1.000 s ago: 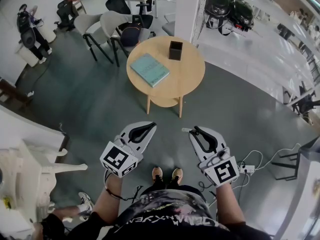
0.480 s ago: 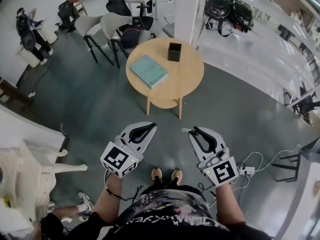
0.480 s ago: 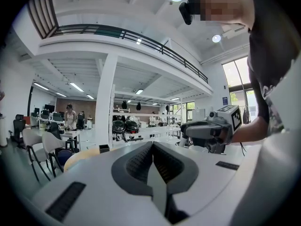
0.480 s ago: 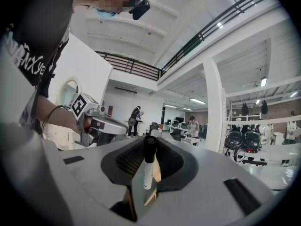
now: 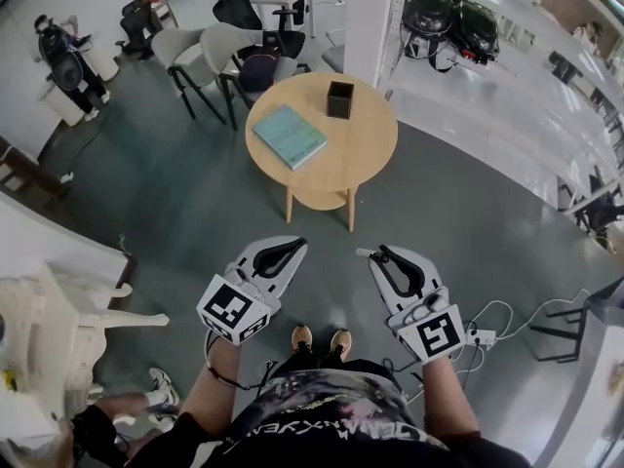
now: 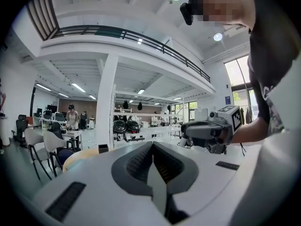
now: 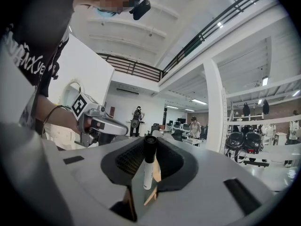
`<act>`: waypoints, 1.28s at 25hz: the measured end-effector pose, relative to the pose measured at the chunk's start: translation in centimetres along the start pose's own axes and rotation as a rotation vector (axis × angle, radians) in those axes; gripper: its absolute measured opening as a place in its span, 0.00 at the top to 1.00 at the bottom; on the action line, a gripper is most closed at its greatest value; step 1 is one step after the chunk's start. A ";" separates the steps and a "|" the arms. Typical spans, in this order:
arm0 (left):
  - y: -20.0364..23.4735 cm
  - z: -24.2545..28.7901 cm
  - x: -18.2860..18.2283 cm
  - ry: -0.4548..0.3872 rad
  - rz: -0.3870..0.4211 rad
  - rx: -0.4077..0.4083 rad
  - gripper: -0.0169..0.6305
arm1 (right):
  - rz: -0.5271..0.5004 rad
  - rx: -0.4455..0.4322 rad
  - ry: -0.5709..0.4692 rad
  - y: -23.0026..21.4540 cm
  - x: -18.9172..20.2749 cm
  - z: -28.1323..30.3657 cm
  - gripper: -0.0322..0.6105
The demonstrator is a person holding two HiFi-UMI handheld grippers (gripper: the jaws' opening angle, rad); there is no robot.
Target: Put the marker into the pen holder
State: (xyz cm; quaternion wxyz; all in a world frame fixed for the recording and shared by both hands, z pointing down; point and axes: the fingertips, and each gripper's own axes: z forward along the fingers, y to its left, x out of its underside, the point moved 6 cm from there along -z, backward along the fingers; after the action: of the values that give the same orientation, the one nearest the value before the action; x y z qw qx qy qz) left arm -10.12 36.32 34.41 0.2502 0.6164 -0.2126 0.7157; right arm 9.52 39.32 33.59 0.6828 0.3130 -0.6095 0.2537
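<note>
Marker (image 7: 147, 166), white-barrelled with a black cap, sits pinched between the jaws of the right claw (image 7: 150, 142), cap end toward the jaw tips. The left claw (image 5: 295, 245) grips nothing, its jaws pressed together. Both claws hang side by side, apart, low in front of the person over the grey floor (image 5: 195, 193). Well ahead of them is a round wooden worktop (image 5: 370, 154). It carries a black square pen holder (image 5: 340, 98) near its far edge and a teal book (image 5: 290, 136) lying flat to the holder's left, apart from it.
</note>
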 end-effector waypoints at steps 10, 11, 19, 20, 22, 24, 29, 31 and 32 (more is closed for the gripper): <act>-2.3 0.9 -0.3 -0.001 0.016 -0.023 0.94 | -0.009 -0.015 -0.025 -1.0 0.4 -2.0 0.83; -2.6 1.1 -0.3 -0.003 0.018 -0.023 0.94 | -0.011 -0.015 -0.029 -1.1 0.4 -2.2 0.83; -3.5 2.0 -0.3 -0.009 0.027 -0.016 0.94 | -0.014 -0.009 -0.003 -1.8 0.9 -3.2 0.83; -3.5 2.1 -0.4 -0.008 0.031 -0.015 0.94 | -0.017 -0.009 -0.007 -1.9 0.9 -3.2 0.83; -3.4 2.4 -0.4 -0.012 0.037 -0.012 0.94 | -0.019 -0.012 -0.015 -2.1 1.1 -3.1 0.83; -3.2 2.8 -0.4 -0.016 0.040 -0.011 0.94 | -0.021 -0.012 -0.033 -2.3 1.2 -2.9 0.83; -2.4 4.1 0.3 -0.021 0.053 -0.008 0.94 | -0.033 -0.005 -0.047 -3.3 1.9 -2.0 0.83; -1.9 4.7 0.7 -0.022 0.053 -0.007 0.94 | -0.032 -0.006 -0.035 -3.7 2.5 -1.5 0.83; -1.6 5.0 0.8 -0.022 0.053 -0.007 0.94 | -0.032 -0.006 -0.035 -4.0 2.7 -1.2 0.83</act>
State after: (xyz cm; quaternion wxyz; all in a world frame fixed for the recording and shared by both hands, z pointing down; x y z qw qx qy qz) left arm -5.40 34.60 35.98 0.2307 0.6174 -0.2341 0.7147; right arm 13.55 37.43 35.69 0.6769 0.3250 -0.6169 0.2356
